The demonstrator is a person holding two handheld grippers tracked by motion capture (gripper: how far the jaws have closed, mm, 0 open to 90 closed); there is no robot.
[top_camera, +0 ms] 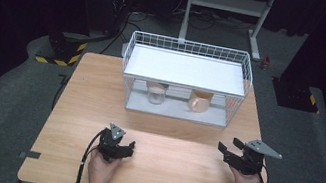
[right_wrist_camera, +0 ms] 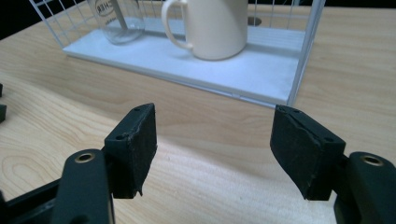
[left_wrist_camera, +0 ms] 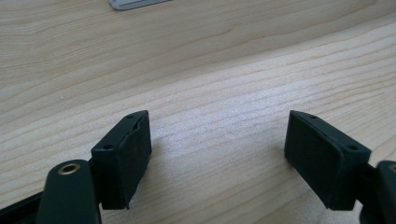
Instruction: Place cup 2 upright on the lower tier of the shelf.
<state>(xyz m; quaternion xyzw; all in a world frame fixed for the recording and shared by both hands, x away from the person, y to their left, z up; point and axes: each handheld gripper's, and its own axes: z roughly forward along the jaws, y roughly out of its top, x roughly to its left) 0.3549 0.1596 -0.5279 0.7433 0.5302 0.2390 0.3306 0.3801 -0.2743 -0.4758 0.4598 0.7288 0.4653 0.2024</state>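
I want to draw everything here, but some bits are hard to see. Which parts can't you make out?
- Glass jar: right gripper view, its top is cut off by the upper edge; its lettering is too partial to read.
- Cream mug: same view, rim cut off, so its contents stay hidden.
- Both, high view: the wire rack's white upper shelf covers their tops.
- Left hand-held gripper: the person's hand hides its grip.

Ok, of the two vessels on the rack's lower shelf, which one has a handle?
The cream mug, on the right in the high view. Its handle loops out toward the clear glass jar beside it, which has none.
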